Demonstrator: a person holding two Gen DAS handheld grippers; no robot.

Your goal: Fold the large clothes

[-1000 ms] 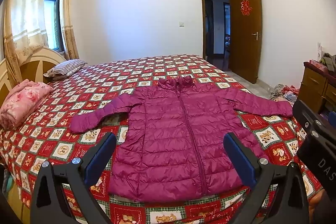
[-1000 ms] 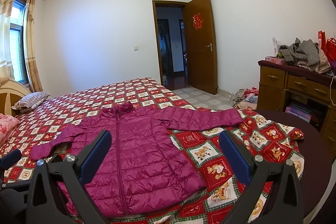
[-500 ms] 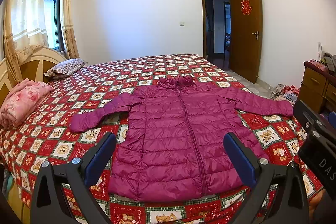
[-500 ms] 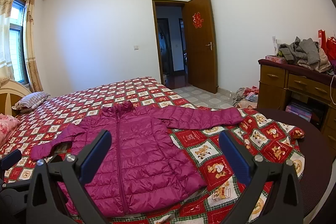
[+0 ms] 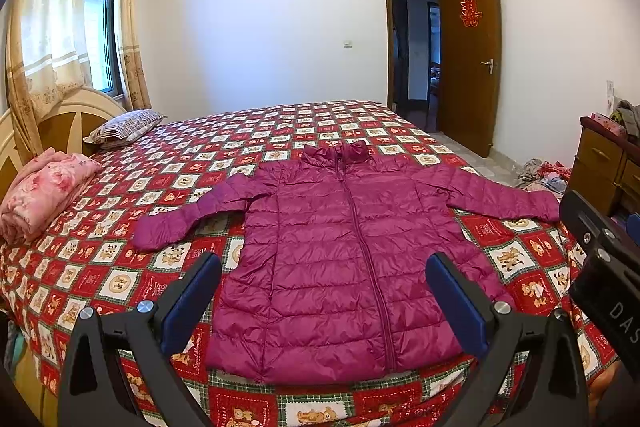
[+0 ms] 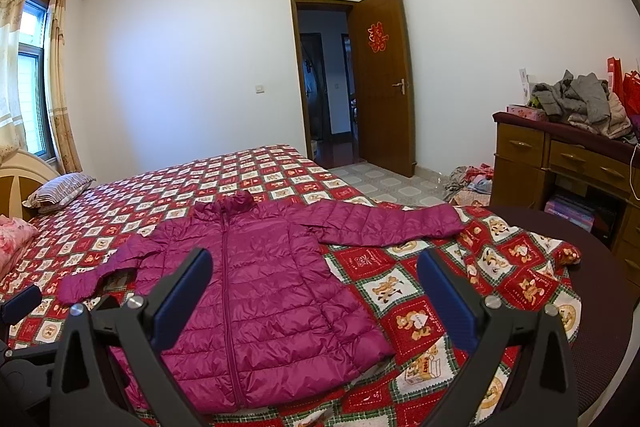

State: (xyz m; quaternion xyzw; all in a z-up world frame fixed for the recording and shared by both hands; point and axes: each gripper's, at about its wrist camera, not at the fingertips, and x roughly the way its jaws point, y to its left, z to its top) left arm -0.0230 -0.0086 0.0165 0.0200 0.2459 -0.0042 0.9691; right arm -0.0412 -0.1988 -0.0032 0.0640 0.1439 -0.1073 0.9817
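Note:
A magenta quilted down jacket [image 5: 344,259] lies flat and zipped on the bed, front up, collar away from me, both sleeves spread out to the sides. It also shows in the right wrist view [image 6: 256,291]. My left gripper [image 5: 323,277] is open and empty, held above the jacket's hem near the bed's front edge. My right gripper [image 6: 314,277] is open and empty, above the jacket's right lower part. Part of the right gripper's body [image 5: 600,259] shows at the right of the left wrist view.
The bed has a red checked bear-print cover [image 5: 280,131]. A folded pink blanket [image 5: 44,195] and a striped pillow [image 5: 124,123] lie by the headboard. A wooden dresser [image 6: 560,163] piled with clothes stands right. Clothes lie on the floor [image 6: 472,179] near the open door.

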